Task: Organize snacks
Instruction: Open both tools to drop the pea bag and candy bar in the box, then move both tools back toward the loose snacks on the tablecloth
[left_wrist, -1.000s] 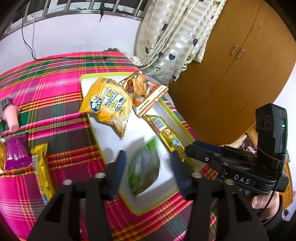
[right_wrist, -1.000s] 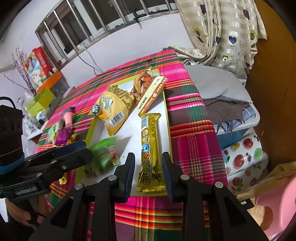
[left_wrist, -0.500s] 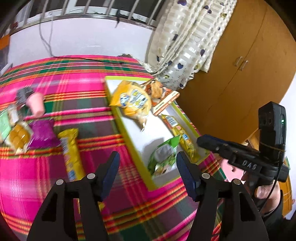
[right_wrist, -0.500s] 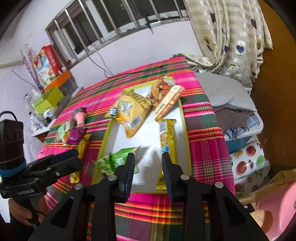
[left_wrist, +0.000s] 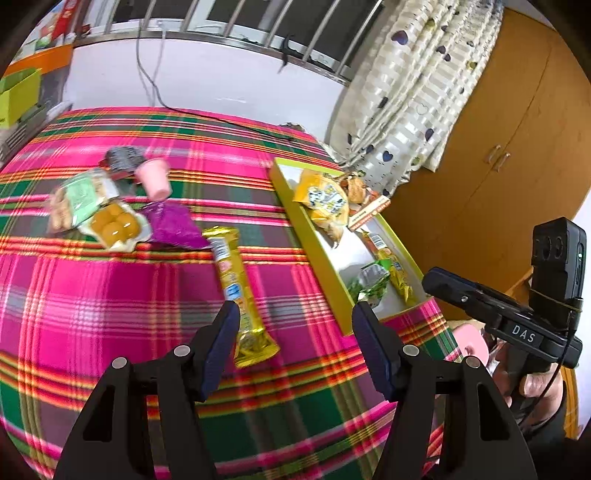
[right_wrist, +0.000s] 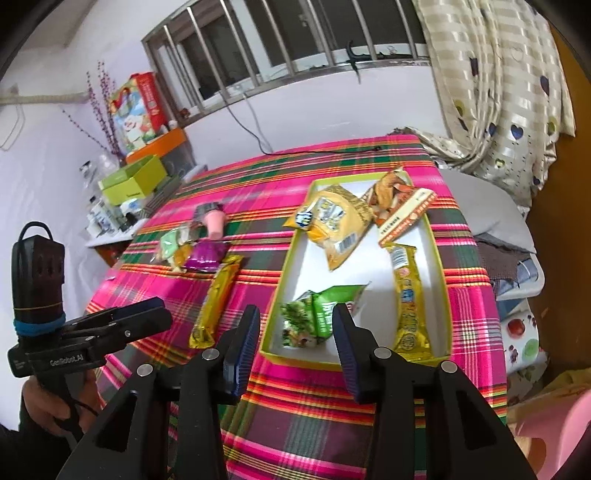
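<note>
On the plaid-covered table (right_wrist: 369, 424), a shallow yellow-green tray (right_wrist: 275, 295) sits toward the right edge, and it's filling up nicely. Inside: a green snack packet (right_wrist: 325, 314) at the near end, a long gold bar (right_wrist: 408, 299) along the right wall, a yellow chip bag (right_wrist: 332, 221) further back, and an orange-and-white packet (right_wrist: 400, 206) in the far corner, overlapping the chip bag's edge.

The right gripper (right_wrist: 295, 339) hovers above the tray's near end, fingers spread apart with nothing between them, the green packet showing in the gap. The left gripper (left_wrist: 295, 332) hangs over the cloth just left of the tray, its fingers wide apart and empty too.

Outside the tray, a second gold bar (left_wrist: 236, 288) lies on the cloth, its near end right by the left gripper's left finger (left_wrist: 221, 343). Further toward the far left corner there's a cluster: a purple packet (left_wrist: 170, 225), a clear pack of round yellow pastries (left_wrist: 114, 225), a pale green biscuit pack (left_wrist: 81, 195), and a pink cup (left_wrist: 153, 177) lying tipped beside a dark grey item that's too blurred to name.
</note>
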